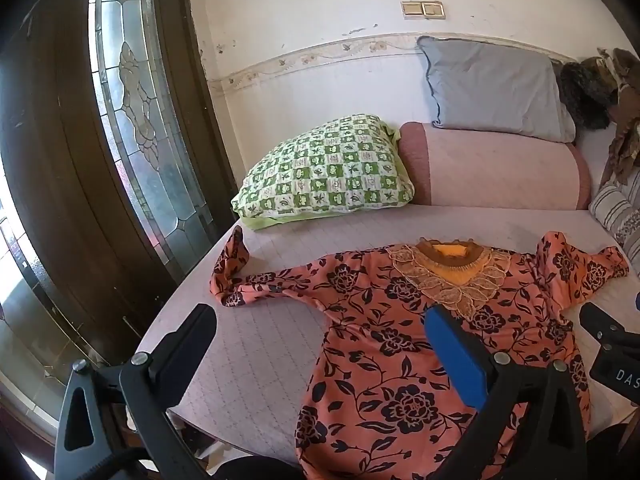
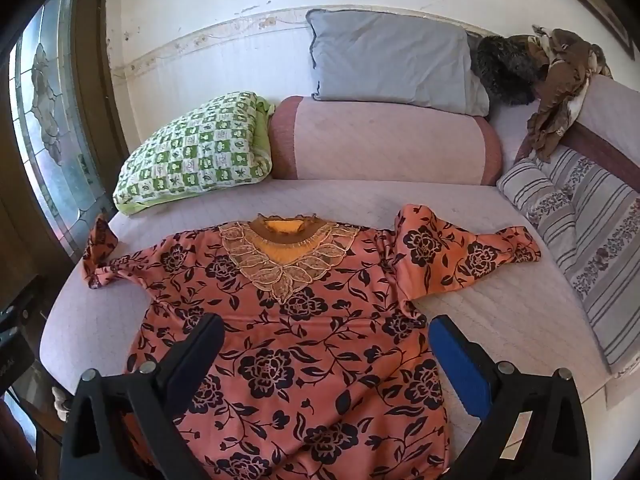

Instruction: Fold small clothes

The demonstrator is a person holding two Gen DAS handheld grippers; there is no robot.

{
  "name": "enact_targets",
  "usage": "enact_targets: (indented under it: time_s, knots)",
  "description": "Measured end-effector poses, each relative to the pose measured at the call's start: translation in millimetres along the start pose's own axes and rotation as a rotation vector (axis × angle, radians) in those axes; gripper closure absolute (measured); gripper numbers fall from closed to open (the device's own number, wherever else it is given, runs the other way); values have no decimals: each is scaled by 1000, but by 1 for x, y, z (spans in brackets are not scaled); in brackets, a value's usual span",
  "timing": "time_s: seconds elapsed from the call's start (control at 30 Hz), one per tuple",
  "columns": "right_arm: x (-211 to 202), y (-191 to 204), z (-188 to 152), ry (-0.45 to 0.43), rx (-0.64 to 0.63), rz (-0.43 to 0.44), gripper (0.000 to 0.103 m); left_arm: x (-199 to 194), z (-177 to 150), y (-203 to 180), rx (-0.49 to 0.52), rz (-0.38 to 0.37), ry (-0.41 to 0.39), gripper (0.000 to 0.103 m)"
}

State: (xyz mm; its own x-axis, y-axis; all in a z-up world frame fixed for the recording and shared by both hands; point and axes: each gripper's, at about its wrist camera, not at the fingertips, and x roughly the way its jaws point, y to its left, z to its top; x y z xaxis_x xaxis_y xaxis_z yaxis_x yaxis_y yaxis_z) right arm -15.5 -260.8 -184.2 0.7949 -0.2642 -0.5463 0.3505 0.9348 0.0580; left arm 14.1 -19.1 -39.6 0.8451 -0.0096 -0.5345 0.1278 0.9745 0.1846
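An orange blouse with a black flower print point(image 1: 400, 344) point(image 2: 304, 344) lies spread flat, front up, on a pale pink quilted couch seat point(image 1: 264, 328) point(image 2: 500, 320). Its lace collar point(image 2: 280, 256) points toward the backrest. The left sleeve point(image 1: 240, 276) is bunched and twisted near the seat's left edge; the right sleeve point(image 2: 468, 256) stretches out to the right. My left gripper point(image 1: 318, 316) hovers open above the blouse's left side. My right gripper point(image 2: 326, 328) hovers open over the blouse's middle. Neither one holds anything. The right gripper's body point(image 1: 608, 344) shows at the right edge of the left wrist view.
A green checked pillow point(image 1: 328, 172) point(image 2: 192, 152) and a pink bolster point(image 1: 492, 168) point(image 2: 384, 140) lie behind the blouse, a grey pillow point(image 2: 392, 60) on top. A striped cushion point(image 2: 580, 232) leans at the right. A wooden door with leaded glass point(image 1: 132, 120) stands left of the seat.
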Motion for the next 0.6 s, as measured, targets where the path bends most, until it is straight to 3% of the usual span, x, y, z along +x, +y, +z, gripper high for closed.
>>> enact_targets:
  time_s: [0.6]
  knots:
    - [-2,-6,-2,-1,3,-7,0,1,-4,-12,30,-15,17,0]
